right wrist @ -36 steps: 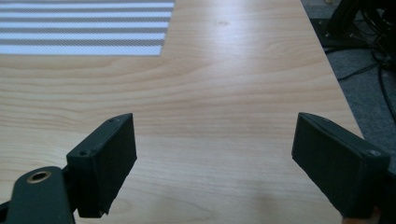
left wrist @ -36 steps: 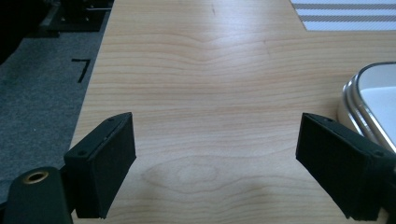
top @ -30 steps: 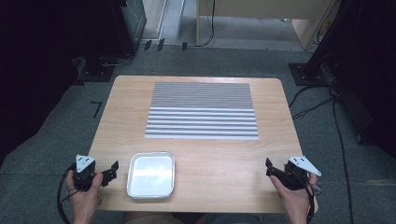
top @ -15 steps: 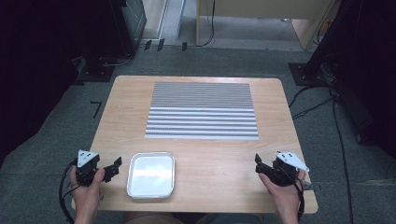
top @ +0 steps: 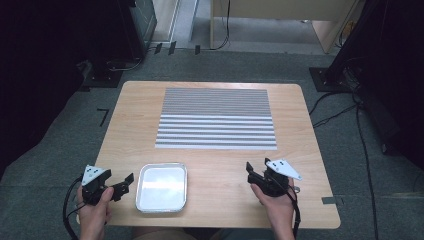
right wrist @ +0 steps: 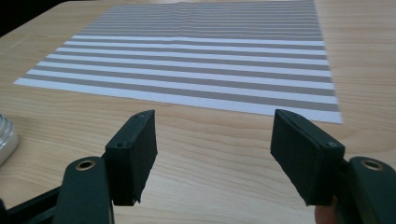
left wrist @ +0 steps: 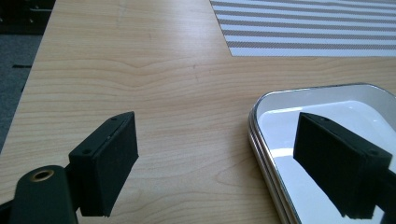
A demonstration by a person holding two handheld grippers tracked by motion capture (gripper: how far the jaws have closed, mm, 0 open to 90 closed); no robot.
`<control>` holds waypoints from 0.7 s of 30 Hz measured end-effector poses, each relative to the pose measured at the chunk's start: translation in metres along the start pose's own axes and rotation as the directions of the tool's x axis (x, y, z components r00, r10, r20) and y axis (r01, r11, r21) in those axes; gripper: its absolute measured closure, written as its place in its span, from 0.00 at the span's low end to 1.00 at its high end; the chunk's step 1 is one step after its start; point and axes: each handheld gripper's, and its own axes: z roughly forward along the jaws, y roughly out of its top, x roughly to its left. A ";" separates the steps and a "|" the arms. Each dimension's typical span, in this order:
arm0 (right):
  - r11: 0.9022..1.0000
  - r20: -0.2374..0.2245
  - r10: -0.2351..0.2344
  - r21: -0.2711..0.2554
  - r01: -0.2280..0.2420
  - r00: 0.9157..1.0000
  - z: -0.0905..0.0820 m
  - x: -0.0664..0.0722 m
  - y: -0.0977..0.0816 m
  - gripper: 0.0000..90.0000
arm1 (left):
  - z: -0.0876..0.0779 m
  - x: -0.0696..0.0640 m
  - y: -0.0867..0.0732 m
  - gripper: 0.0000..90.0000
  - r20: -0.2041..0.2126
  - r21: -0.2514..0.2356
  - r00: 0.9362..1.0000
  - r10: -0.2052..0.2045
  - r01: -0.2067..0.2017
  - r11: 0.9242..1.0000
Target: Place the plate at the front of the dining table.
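A shallow white tray with a silver rim point(top: 161, 187) point(left wrist: 275, 154) lies near the table's front edge, left of centre, with nothing in it. My left gripper point(top: 126, 183) point(left wrist: 233, 163) is open just left of the tray, with one jaw over bare wood and the other over the tray's rim. A grey-and-white striped mat point(top: 216, 119) point(right wrist: 205, 60) lies flat on the far half of the table. My right gripper point(top: 251, 170) point(right wrist: 215, 154) stands open over bare wood at the front right, facing the mat's near edge, with nothing between its jaws.
The wooden table point(top: 125, 125) stands on grey carpet. Cables point(top: 360, 135) run across the floor to the right. Dark equipment stands point(top: 105, 70) sit beyond the far left corner. The tray's edge point(right wrist: 5, 135) shows at the left of the right gripper view.
My right gripper has moved left and a little forward over the table. The left gripper has crept slightly toward the tray. Both stay open.
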 end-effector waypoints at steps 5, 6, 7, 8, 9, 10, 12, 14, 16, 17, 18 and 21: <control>1.000 -0.033 0.011 -0.013 -0.011 0.999 0.008 0.020 0.000 0.38 | 0.002 -0.005 0.000 0.16 0.028 0.018 1.000 0.006 -0.007 1.000; 1.000 -0.050 0.020 -0.013 -0.021 0.999 0.011 0.026 0.000 0.41 | 0.002 -0.006 0.001 0.16 0.042 0.020 0.999 0.007 -0.008 1.000; 1.000 -0.050 0.020 -0.013 -0.021 0.999 0.011 0.026 0.000 0.41 | 0.002 -0.006 0.001 0.16 0.042 0.020 0.999 0.007 -0.008 1.000; 1.000 -0.067 0.022 -0.009 -0.022 0.998 0.013 0.033 0.000 0.44 | 0.002 -0.008 0.001 0.17 0.056 0.019 0.998 0.011 -0.012 1.000; 1.000 -0.074 0.021 -0.007 -0.021 0.997 0.014 0.036 -0.001 0.46 | 0.002 -0.008 0.001 0.20 0.056 0.019 0.998 0.011 -0.012 1.000; 1.000 -0.074 0.021 -0.007 -0.021 0.997 0.014 0.036 -0.001 0.46 | 0.003 -0.009 0.001 0.20 0.057 0.025 0.998 0.014 -0.016 1.000; 1.000 -0.101 0.021 -0.001 -0.022 0.995 0.017 0.048 -0.001 0.51 | 0.004 -0.011 0.001 0.28 0.072 0.035 0.997 0.005 -0.007 0.999; 0.999 -0.123 0.033 -0.001 -0.033 0.992 0.019 0.054 -0.002 0.56 | 0.003 -0.011 0.002 0.34 0.094 0.036 0.996 -0.008 0.005 0.999; 0.999 -0.139 0.043 0.002 -0.043 0.989 0.021 0.059 -0.002 0.59 | 0.002 -0.009 0.002 0.42 0.126 0.032 0.992 -0.024 0.020 0.999; 0.999 -0.139 0.043 0.002 -0.043 0.989 0.021 0.059 -0.002 0.59 | 0.002 -0.009 0.002 0.46 0.126 0.032 0.992 -0.024 0.020 0.999; 0.999 -0.150 0.047 0.004 -0.047 0.988 0.022 0.063 -0.003 0.61 | 0.002 -0.008 0.003 0.46 0.147 0.031 0.988 -0.034 0.030 0.999; 0.999 -0.187 0.048 0.014 -0.047 0.981 0.026 0.074 -0.005 0.63 | 0.002 -0.004 0.003 0.56 0.211 0.042 0.975 -0.062 0.054 0.998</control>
